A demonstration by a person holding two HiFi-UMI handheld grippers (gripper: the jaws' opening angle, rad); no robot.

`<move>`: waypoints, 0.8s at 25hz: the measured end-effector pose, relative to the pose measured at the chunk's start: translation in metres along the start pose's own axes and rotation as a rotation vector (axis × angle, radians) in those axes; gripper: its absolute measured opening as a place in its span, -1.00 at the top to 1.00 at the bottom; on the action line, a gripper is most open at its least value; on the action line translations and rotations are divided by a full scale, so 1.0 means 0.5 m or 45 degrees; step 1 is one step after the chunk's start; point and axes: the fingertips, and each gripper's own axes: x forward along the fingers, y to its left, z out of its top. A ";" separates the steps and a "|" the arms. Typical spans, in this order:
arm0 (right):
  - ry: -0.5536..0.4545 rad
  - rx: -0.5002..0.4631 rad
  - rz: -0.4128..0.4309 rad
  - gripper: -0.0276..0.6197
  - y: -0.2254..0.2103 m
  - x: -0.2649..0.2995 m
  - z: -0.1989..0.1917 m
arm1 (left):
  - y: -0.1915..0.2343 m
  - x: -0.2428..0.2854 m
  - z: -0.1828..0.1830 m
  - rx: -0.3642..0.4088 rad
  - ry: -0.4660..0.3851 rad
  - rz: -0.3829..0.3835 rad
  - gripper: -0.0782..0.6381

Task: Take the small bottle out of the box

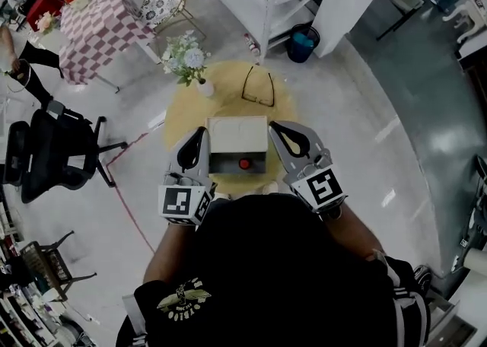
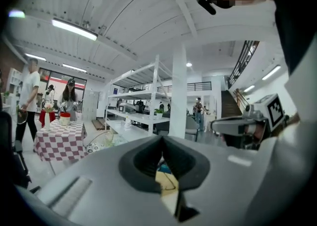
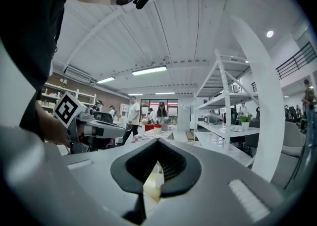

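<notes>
Small bottle: not found for certain in any view. Best candidate is a red round spot (image 1: 244, 163) in the dark near part of the cream-topped box (image 1: 237, 132), possibly a cap. It is too small to tell whether it is a cap or a fitting on the box.

Box sits mid-way on the round yellow counter (image 1: 176, 121), squarely before the person and within reach of both hands.

Left tongs (image 1: 202, 131) just left of the box, right tongs (image 1: 274, 125) just right of it. Both are held up off the counter and point away from the person, flanking the box rather than entering it. Left gripper view: tips (image 2: 162, 138) clenched together, nothing between, only a sliver of yellow counter below. Right gripper view: tips (image 3: 157, 141) likewise clenched on nothing.

Reading: this stance fits tongs poised beside a box with the bottle inside, and equally tongs drawn clear with the bottle already set out.

Hard to make out:
- A pale small thing (image 1: 268, 186) at the counter's near edge, by the right tongs and half cut off by the person's shoulder. Could be the bottle, cannot say.
- Box interior in shadow.
- Neither gripper view shows the box.

Far side of the counter: black-framed spectacles (image 1: 259, 85) and a white vase of flowers (image 1: 190, 60), well apart from the tongs.
</notes>
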 end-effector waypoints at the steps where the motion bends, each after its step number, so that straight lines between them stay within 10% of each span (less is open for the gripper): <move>1: -0.005 -0.002 0.017 0.89 -0.004 -0.005 0.004 | -0.003 -0.005 -0.002 -0.005 0.003 0.028 0.78; 15: -0.077 0.105 0.099 0.85 0.010 -0.017 -0.007 | 0.022 -0.111 -0.032 0.023 0.053 0.349 0.78; 20: -0.107 0.116 0.130 0.82 0.047 -0.021 0.004 | 0.031 -0.110 -0.024 -0.013 0.018 0.255 0.78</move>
